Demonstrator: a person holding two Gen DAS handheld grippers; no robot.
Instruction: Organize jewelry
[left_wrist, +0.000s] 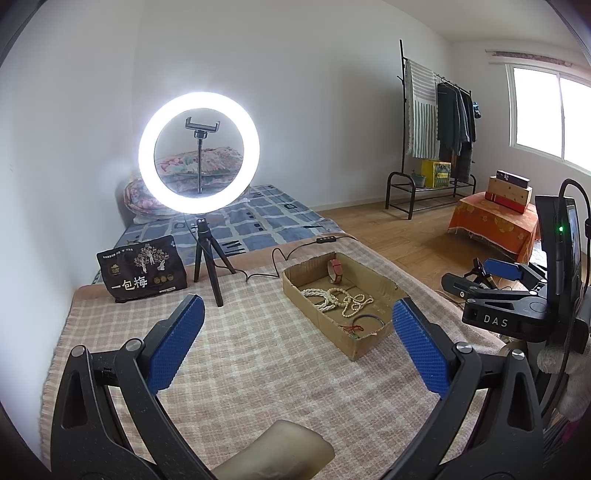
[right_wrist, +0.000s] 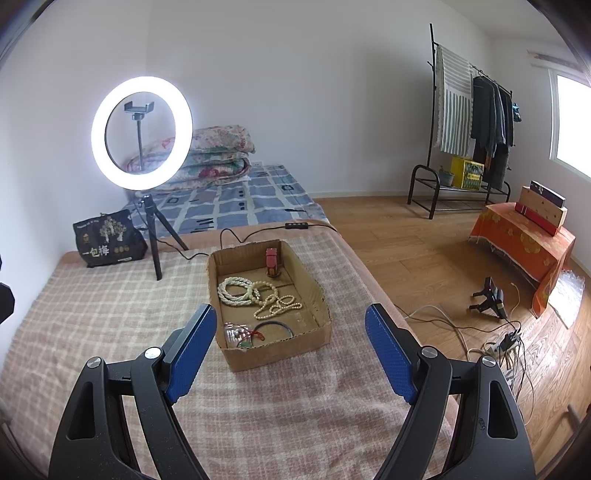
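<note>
Both tongs, left tongs (left_wrist: 297, 345) and right tongs (right_wrist: 291, 352), stand apart, empty. Bead strands (right_wrist: 258, 295) in the cardboard box (right_wrist: 273, 356): judged light, limp, slippery; pinch a bunched loop.

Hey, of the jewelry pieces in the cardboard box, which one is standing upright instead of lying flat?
The red bracelet at the far end of the cardboard box. It stands on edge, while the white bead strands and the dark bangle lie flat on the bottom.

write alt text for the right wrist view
Open blue-padded tongs hover, holding nothing, over a checked blanket before a cardboard box of jewelry: pale bead strands, a dark bangle and a red stand. Behind glows a ring light.
</note>
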